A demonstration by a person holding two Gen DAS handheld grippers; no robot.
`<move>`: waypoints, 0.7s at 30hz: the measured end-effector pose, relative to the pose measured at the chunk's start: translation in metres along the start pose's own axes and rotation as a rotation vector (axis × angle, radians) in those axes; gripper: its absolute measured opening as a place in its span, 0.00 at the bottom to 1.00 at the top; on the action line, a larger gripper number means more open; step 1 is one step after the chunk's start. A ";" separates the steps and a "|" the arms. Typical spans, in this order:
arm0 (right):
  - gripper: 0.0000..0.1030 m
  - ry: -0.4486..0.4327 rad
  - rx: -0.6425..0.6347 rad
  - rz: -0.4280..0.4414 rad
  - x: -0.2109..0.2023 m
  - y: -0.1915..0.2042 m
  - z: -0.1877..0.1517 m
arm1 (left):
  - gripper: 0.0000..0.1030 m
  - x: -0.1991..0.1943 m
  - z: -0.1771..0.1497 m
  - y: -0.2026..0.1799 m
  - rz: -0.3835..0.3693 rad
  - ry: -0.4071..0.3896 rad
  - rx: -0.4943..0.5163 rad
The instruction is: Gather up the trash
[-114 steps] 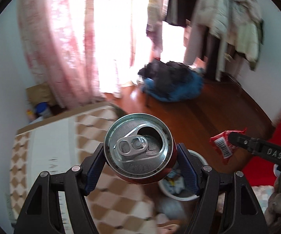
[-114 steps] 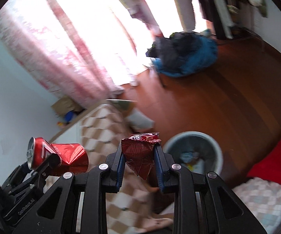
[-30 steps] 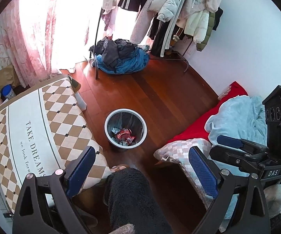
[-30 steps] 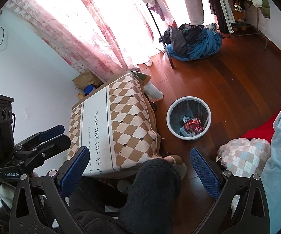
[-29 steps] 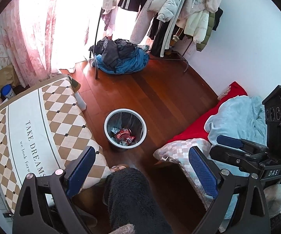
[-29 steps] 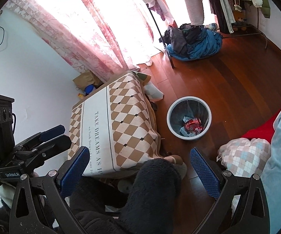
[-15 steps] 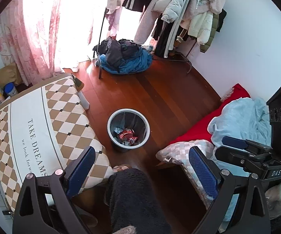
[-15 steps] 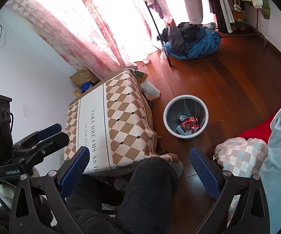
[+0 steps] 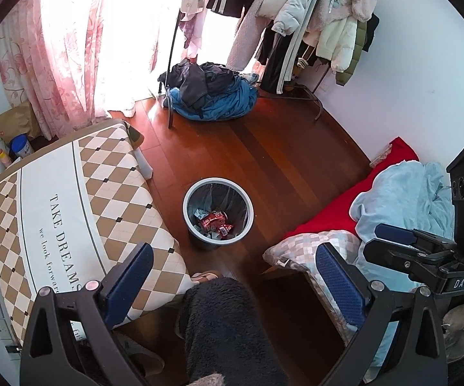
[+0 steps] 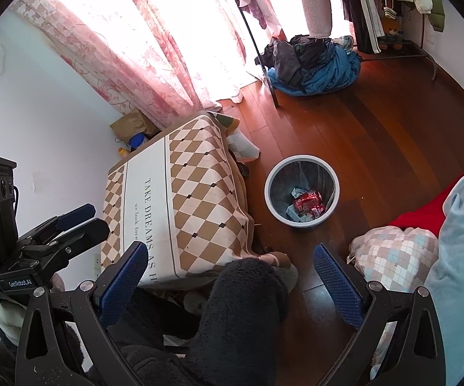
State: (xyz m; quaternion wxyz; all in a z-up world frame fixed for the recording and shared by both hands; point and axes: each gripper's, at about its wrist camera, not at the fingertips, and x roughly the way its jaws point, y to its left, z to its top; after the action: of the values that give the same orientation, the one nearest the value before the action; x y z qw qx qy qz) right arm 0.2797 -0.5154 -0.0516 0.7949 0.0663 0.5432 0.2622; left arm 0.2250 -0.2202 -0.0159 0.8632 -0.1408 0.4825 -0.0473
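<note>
A round grey bin (image 9: 189,193) (image 10: 272,177) stands on the wooden floor beside the low table. Inside it lie a crushed red can (image 9: 213,220) (image 10: 307,200) and red wrapper scraps among other litter. My left gripper (image 9: 233,270) hangs high above the floor, open and empty, its blue pads far apart. My right gripper (image 10: 230,265) is likewise open and empty, well above the bin. Each gripper shows in the other's view: the right one (image 9: 402,241) at the right edge, the left one (image 10: 71,222) at the left edge.
A low table with a diamond-pattern cloth (image 9: 48,199) (image 10: 196,177) stands left of the bin. A person's dark fleece-clad leg (image 9: 228,331) (image 10: 241,315) fills the foreground. Bedding and a checked pillow (image 9: 299,247) lie right. A heap of clothes (image 9: 212,96) and a coat rack (image 9: 299,25) stand behind.
Both grippers held trash 3.8 s ago, a can in the left and a wrapper in the right; both are now open and empty. Over the last second the views barely shifted.
</note>
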 end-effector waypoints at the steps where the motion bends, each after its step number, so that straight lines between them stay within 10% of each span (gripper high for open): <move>1: 1.00 0.001 -0.001 0.000 0.000 0.000 0.000 | 1.00 0.000 0.000 0.000 0.000 0.000 0.002; 21: 1.00 0.011 0.005 -0.012 -0.001 -0.007 -0.004 | 1.00 0.005 -0.003 -0.002 -0.011 0.021 0.027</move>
State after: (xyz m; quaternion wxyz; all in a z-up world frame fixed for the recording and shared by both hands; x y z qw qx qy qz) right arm 0.2778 -0.5224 -0.0552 0.7932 0.0637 0.5486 0.2566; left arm 0.2250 -0.2243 -0.0209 0.8598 -0.1310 0.4899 -0.0600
